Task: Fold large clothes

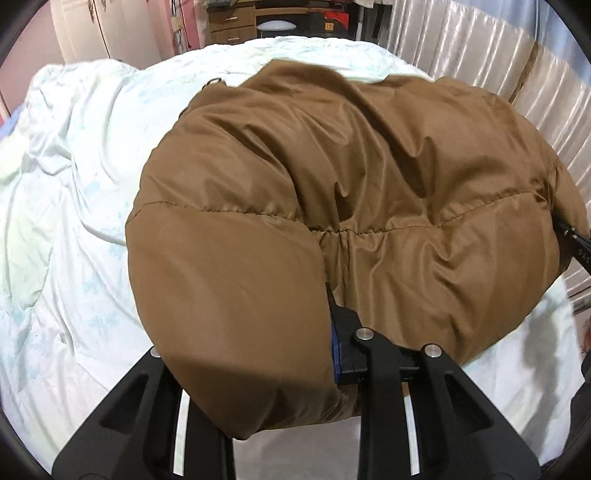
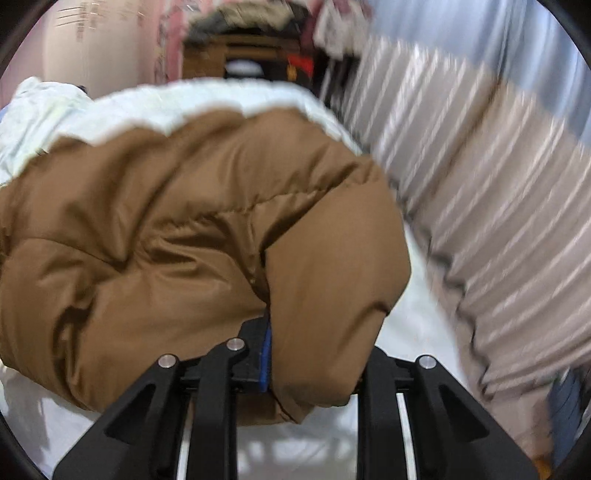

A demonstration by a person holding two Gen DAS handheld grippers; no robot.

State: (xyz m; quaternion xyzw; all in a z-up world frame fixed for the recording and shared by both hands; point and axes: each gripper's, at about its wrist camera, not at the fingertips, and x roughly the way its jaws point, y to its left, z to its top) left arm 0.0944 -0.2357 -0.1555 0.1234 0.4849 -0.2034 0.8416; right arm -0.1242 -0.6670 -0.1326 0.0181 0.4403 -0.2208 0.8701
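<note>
Jacket [image 1: 332,192] — one, brown and puffy — lies bunched on the one bed [image 1: 74,229], whose pale quilt is rumpled around it. Two grippers hold it, one at each near corner. The left gripper [image 1: 295,354] pinches a padded fold of the jacket: brown cloth bulges over and hides the left finger, while the right finger's blue pad [image 1: 338,350] presses against it. The right gripper [image 2: 306,369] pinches the other corner in the same way — cloth draped over one finger, a blue pad [image 2: 265,362] tight against the fold. One pleated curtain [image 1: 480,55] hangs beyond the bed, blurred in the right wrist view. One wooden dresser [image 1: 232,22] stands at the far end.
</note>
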